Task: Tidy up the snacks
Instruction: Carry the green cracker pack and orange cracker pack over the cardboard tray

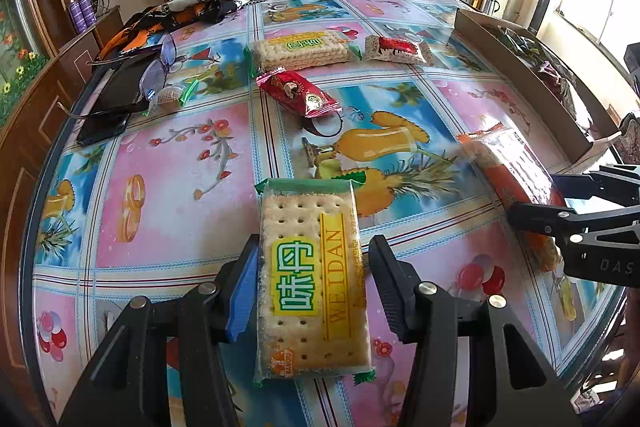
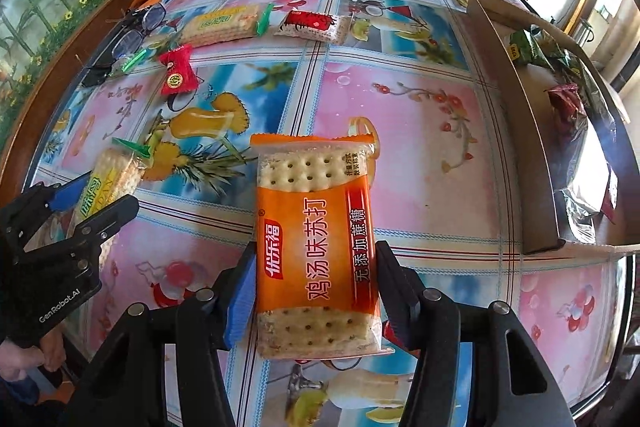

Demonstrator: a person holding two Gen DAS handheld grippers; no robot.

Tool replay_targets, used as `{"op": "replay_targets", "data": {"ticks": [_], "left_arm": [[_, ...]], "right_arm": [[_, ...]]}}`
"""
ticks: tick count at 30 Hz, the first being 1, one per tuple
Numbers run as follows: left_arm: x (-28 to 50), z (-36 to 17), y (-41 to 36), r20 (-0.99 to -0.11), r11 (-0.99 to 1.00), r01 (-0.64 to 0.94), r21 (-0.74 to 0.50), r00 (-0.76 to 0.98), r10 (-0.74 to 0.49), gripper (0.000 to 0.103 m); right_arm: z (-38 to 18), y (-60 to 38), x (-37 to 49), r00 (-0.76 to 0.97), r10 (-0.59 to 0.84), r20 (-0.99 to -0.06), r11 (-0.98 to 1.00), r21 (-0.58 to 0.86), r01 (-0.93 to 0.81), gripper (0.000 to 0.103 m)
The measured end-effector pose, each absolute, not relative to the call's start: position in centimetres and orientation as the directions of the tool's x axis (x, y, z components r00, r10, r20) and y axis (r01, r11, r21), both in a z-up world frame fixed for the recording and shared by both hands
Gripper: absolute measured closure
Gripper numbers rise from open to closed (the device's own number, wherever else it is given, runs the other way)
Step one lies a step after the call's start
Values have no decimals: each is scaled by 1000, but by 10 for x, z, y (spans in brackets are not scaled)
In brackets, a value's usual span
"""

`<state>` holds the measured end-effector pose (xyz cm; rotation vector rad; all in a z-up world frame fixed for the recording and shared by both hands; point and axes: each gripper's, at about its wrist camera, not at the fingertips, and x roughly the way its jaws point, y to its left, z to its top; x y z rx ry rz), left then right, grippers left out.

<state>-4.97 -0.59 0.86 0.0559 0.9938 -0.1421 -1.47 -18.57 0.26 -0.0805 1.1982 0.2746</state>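
Left gripper (image 1: 312, 291) is partly spread around a green-trimmed clear pack of soda crackers (image 1: 310, 279) on the fruit-print glass table (image 1: 180, 195); only its blue pad touches. Right gripper (image 2: 316, 291) is clamped on an orange-wrapped cracker pack (image 2: 316, 247), near the brown cardboard box (image 2: 516, 147).

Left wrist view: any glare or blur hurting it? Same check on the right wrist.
Left wrist view: window blown out top right; glare streaks the glossy table; the orange cracker pack is smeared, while the green cracker pack is sharp. Right wrist view: orange pack crisp; hazy flare over the cardboard box; heavy fisheye bending at the edges.
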Motion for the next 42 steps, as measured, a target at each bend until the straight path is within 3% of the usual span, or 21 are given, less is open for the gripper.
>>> {"op": "replay_targets", "data": {"ticks": [4,6,20,42], "left_arm": [[-50,9,-6,-837,990,143,-16,540,-92,51],[-51,10,-6,-833,989,144,-16,545,-93,58],[-54,19,-23,-829,987,151,-60,543,-134,58],[-44,60,-83,-808,989,147,-35,578,-115,58]], "right_arm": [[2,-182,-14,337,147,-930,966,61,-252,42],[2,-181,-15,342,141,-929,967,55,-249,44],[21,-206,-29,366,267,-891,959,208,-193,45],[60,-263,-23,422,358,-833,930,279,-239,45]]}}
